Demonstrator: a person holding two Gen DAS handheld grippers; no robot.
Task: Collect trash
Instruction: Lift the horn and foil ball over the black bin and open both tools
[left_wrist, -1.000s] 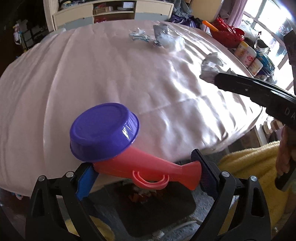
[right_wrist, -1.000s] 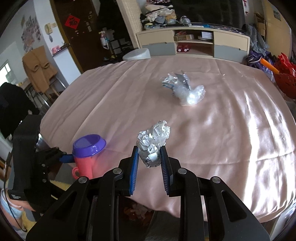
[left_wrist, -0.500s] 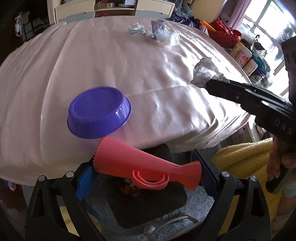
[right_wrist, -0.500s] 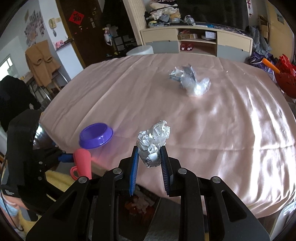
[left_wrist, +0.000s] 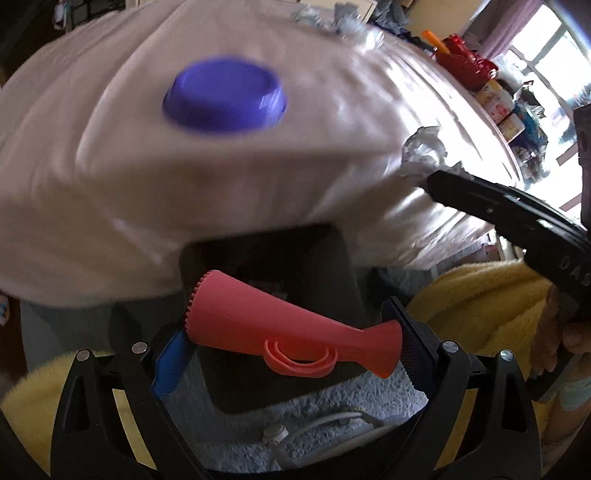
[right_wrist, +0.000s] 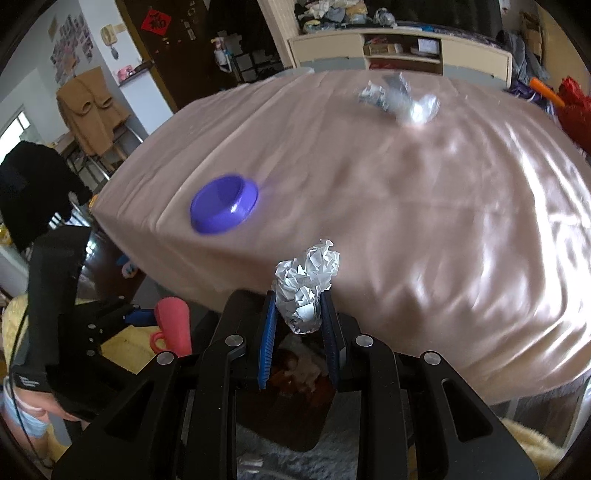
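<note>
Trash items around the pink-clothed table

A crumpled foil ball (right_wrist: 306, 291) sits upright, pinched at the table's near edge above a dark bin (right_wrist: 295, 417). A pink plastic cup (left_wrist: 291, 332) lies sideways over that bin (left_wrist: 258, 258). A purple bowl (right_wrist: 223, 208) rests upside down on the table; more crumpled foil (right_wrist: 400, 98) lies at the far side.

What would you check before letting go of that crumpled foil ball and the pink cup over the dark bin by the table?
1. Right hand-held gripper pinching the foil ball: ok, pads press both its sides.
2. Left hand-held gripper clamping the pink cup: ok, held end to end, lying sideways.
3. Foil ball over the dark bin: ok, bin opening shows right beneath it.
4. Pink cup over the bin: ok, dark bin lies behind it in the left view.
5. Room left in the bin: cannot tell, only some scraps visible.
6. Table cleared: not ok, purple bowl and foil scraps remain.
</note>
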